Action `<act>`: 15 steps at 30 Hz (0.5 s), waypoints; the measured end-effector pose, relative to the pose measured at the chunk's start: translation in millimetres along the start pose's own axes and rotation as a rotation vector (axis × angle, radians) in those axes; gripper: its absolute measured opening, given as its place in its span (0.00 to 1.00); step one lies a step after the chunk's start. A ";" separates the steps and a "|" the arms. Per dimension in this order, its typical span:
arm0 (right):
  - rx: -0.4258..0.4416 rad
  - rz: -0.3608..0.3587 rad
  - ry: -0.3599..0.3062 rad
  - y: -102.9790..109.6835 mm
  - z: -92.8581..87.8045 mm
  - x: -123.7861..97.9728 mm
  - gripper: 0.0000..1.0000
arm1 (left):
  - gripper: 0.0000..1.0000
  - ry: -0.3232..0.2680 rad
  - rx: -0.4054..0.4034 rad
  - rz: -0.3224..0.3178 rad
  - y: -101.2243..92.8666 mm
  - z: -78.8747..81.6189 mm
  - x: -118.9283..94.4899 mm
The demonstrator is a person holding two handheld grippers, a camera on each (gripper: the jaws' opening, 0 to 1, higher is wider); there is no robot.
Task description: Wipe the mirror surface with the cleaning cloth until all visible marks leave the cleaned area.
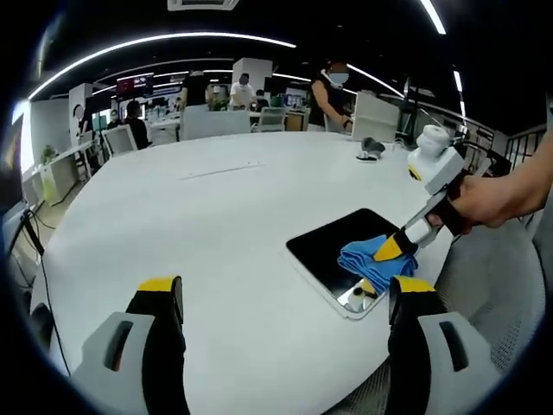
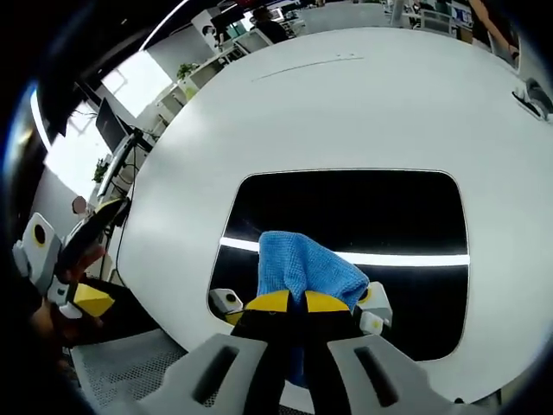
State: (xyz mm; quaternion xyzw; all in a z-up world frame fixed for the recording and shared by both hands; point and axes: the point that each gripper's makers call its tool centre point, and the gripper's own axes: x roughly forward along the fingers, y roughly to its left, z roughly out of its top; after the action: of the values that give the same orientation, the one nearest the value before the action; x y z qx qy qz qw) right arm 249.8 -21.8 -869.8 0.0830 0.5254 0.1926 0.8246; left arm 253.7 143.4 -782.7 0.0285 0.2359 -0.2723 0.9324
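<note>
- Left gripper view: the left tongs (image 1: 285, 298) stand wide and empty over the table (image 1: 216, 225). The mirror (image 1: 346, 255) lies near the table's edge, its long axis running diagonally away; a hard push could slide it off.
- Right gripper view: the right tongs (image 2: 288, 301) pinch the blue cloth (image 2: 302, 268) on the mirror's near half; the cloth may bunch and miss marks.
</note>
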 end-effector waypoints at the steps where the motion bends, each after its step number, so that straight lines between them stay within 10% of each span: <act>1: -0.001 0.003 0.000 0.8 0.0 0.4 0.00 | 0.96 -0.002 -0.001 0.000 -0.7 0.3 0.1; 15: -0.028 0.014 -0.001 18.0 0.8 7.7 0.00 | 0.99 -0.002 -0.012 -0.026 -2.4 0.6 0.7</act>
State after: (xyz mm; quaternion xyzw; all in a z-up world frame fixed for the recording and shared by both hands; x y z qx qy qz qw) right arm 249.3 -2.2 -869.7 0.0749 0.5218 0.2055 0.8245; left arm 253.3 140.9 -782.3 0.0196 0.2371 -0.2829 0.9292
